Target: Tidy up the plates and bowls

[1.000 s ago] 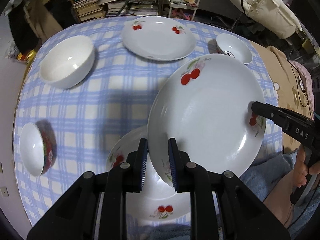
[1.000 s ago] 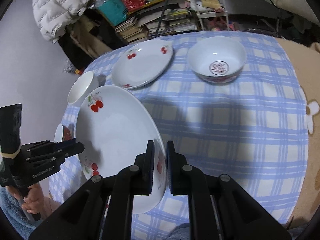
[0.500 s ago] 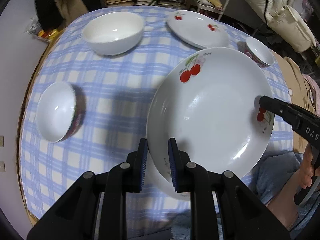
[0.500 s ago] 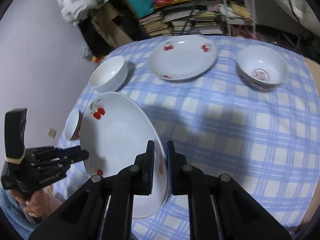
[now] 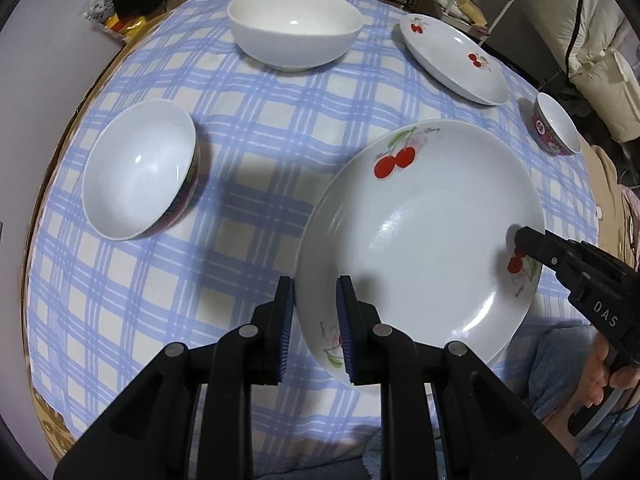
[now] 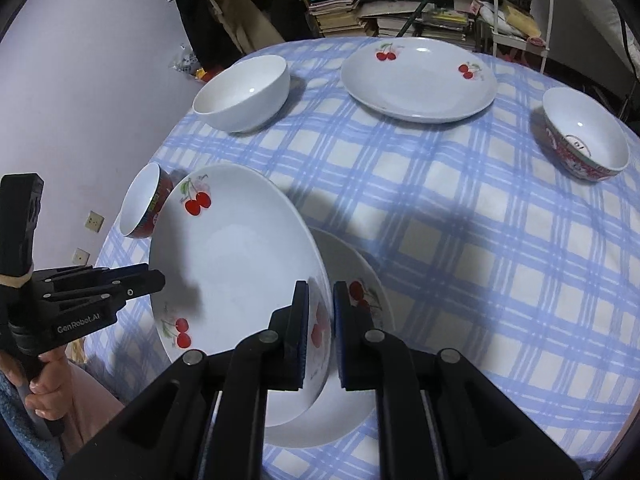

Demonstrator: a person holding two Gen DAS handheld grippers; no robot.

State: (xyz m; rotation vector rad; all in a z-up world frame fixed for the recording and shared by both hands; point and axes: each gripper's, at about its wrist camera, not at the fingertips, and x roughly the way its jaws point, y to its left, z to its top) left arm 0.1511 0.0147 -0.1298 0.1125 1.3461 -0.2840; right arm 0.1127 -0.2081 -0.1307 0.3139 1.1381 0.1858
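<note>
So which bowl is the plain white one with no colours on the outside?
The big white bowl at the far side of the table, beside the cherry plate. The two smaller bowls both have red patterned outsides.

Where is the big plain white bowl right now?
The big plain white bowl sits at the table's far side in the left wrist view, left of the far cherry plate.

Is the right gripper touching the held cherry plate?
Touching. The right wrist view shows the right gripper with both pads clamped on the held plate's rim.
</note>
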